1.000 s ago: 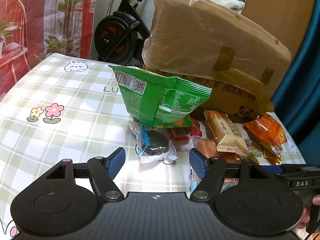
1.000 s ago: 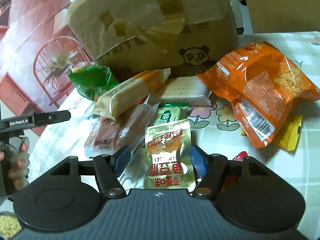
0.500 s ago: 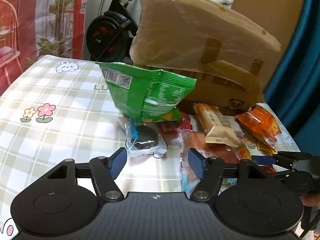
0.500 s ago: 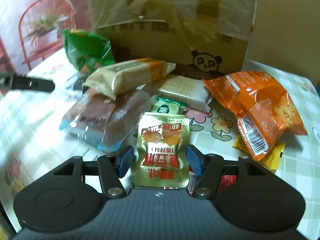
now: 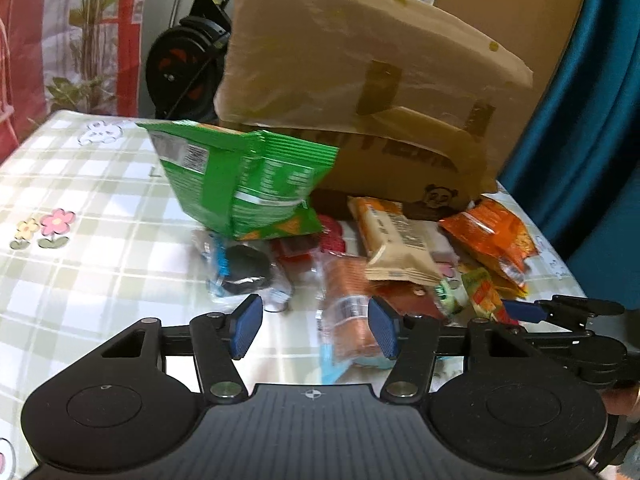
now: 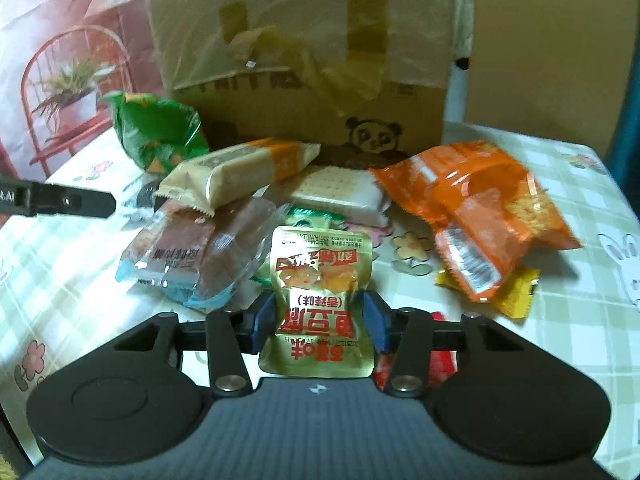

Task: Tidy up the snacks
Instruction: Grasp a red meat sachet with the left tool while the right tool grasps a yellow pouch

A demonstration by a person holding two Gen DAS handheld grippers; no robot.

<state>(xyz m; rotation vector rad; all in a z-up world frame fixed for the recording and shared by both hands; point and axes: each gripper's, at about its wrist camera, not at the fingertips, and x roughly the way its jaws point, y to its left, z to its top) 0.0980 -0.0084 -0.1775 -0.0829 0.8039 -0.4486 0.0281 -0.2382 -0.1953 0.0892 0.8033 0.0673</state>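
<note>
A pile of snacks lies on the checked tablecloth in front of a brown cardboard box (image 5: 384,92). In the right wrist view my right gripper (image 6: 318,322) is shut on a gold snack pouch (image 6: 320,280) with red lettering. Around it lie a clear brown cake pack (image 6: 192,256), a cream-and-orange bar (image 6: 240,172), a cracker pack (image 6: 340,188) and an orange bag (image 6: 476,208). In the left wrist view my left gripper (image 5: 314,328) is open and empty, just short of a dark cookie pack (image 5: 244,264) and the clear cake pack (image 5: 352,316). A green chip bag (image 5: 240,180) stands behind them.
The cardboard box (image 6: 304,60) closes off the back of the table. A yellow packet (image 6: 512,296) lies under the orange bag and a red one (image 6: 440,356) under my right gripper. An exercise bike (image 5: 184,60) stands behind the table. A blue curtain (image 5: 592,120) hangs at right.
My right gripper has closed in on the gold pouch and swung to face the box. My left gripper has drawn back and shifted right, and stays open.
</note>
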